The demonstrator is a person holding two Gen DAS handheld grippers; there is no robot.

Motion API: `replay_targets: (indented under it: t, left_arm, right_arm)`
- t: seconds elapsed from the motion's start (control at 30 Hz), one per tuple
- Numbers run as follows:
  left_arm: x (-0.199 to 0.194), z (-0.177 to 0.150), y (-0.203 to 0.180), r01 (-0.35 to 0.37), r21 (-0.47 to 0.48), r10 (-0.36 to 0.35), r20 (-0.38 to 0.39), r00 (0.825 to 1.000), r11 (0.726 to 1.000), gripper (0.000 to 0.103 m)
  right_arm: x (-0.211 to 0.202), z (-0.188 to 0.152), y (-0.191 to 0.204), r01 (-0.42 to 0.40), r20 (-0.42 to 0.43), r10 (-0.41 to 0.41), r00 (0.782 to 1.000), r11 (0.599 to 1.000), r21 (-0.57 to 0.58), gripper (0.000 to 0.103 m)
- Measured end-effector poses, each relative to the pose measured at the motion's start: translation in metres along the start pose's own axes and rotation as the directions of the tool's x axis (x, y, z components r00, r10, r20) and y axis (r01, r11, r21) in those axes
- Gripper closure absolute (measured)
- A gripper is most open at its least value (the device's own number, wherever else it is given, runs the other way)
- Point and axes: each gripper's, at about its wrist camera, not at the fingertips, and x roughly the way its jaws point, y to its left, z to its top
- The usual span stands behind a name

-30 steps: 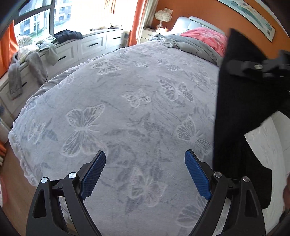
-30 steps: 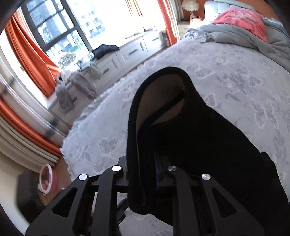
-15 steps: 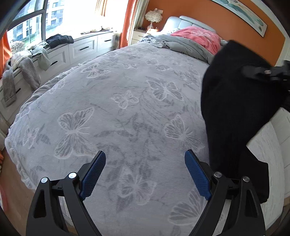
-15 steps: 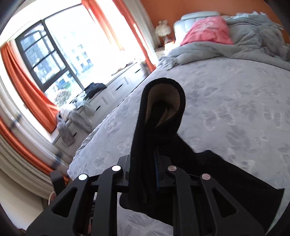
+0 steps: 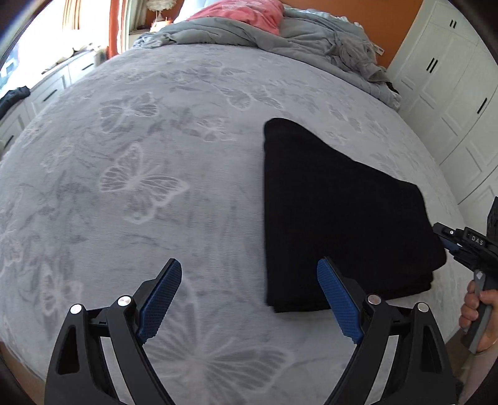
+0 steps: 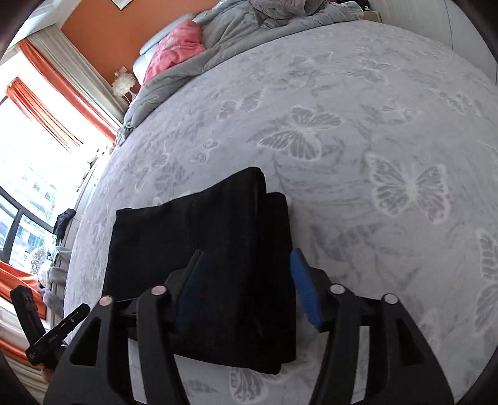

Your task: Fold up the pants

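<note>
Black pants [image 6: 202, 258] lay folded flat on the butterfly bedspread [image 6: 373, 155], where a second ago our right tongs [image 6: 246, 291] carried them pinched; those jaws were opening around the near edge, releasing it, while our left tongs [image 5: 249, 300] hovered wide and empty beside the stack, so folding looked nearly done

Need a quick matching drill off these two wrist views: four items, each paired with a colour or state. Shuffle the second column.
Items:
1. pants
2. blanket
3. pillow
4. left gripper

States:
A. pink, at the head of the bed
B. black, folded, lying flat on the bed
C. open, nothing between its jaws
D. grey with a butterfly pattern, spread over the bed

Pairs: 1-B, 2-D, 3-A, 4-C
</note>
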Motion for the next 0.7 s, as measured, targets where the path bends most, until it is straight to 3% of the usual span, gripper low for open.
replay_targets:
  t: [0.1,0.2,0.27,0.33,0.4,0.43,0.47,0.5,0.57,0.63,0.7]
  left_arm:
    - [0.015,0.009,-0.016,0.026,-0.015,-0.026,0.000,1.000,1.000,0.017]
    - [0.042,0.017,-0.021,0.026,-0.042,-0.029,-0.063,0.998,0.999,0.017]
    - [0.062,0.020,-0.016,0.050,-0.096,-0.061,-0.111,0.992,0.994,0.017]
    - [0.082,0.019,-0.011,0.075,-0.138,-0.101,-0.188,0.977,0.988,0.016]
    - [0.091,0.022,-0.006,0.105,-0.171,-0.139,-0.199,0.970,0.980,0.015]
    - [0.090,0.025,-0.007,0.126,-0.165,-0.157,-0.189,0.969,0.978,0.021]
    - [0.090,0.028,-0.008,0.191,-0.154,-0.218,-0.186,0.958,0.969,0.054]
    - [0.087,0.029,-0.006,0.204,-0.173,-0.235,-0.179,0.955,0.964,0.067]
    - [0.066,0.031,0.001,0.265,-0.211,-0.300,-0.155,0.941,0.941,0.073]
    - [0.032,0.029,0.007,0.321,-0.215,-0.353,-0.133,0.926,0.922,0.074]
    - [-0.007,0.020,0.018,0.294,-0.176,-0.316,-0.111,0.942,0.939,0.071]
  right_arm:
    - [0.021,-0.010,-0.011,-0.080,-0.043,0.083,0.996,0.994,0.069,0.032]
    - [0.053,-0.022,0.001,-0.041,-0.175,0.049,0.983,0.998,0.050,0.028]
    - [0.060,-0.028,0.011,-0.029,-0.166,0.026,0.986,1.000,-0.011,0.027]
    - [0.066,-0.032,0.016,-0.035,-0.150,0.029,0.988,0.999,-0.036,0.037]
    - [0.064,-0.031,0.018,-0.058,-0.135,0.055,0.989,0.998,-0.022,0.066]
    - [0.057,-0.028,0.022,-0.071,-0.121,0.069,0.990,0.997,-0.010,0.067]
    - [0.046,-0.027,0.028,-0.089,-0.103,0.088,0.991,0.996,-0.007,0.069]
    - [0.031,-0.027,0.040,-0.140,-0.075,0.138,0.988,0.990,-0.015,0.070]
    - [0.000,-0.032,0.070,-0.223,-0.041,0.221,0.974,0.972,-0.077,0.070]
    - [-0.021,-0.045,0.092,-0.256,-0.041,0.252,0.967,0.957,-0.138,0.065]
    - [-0.019,-0.062,0.100,-0.225,-0.090,0.212,0.973,0.957,-0.181,0.045]
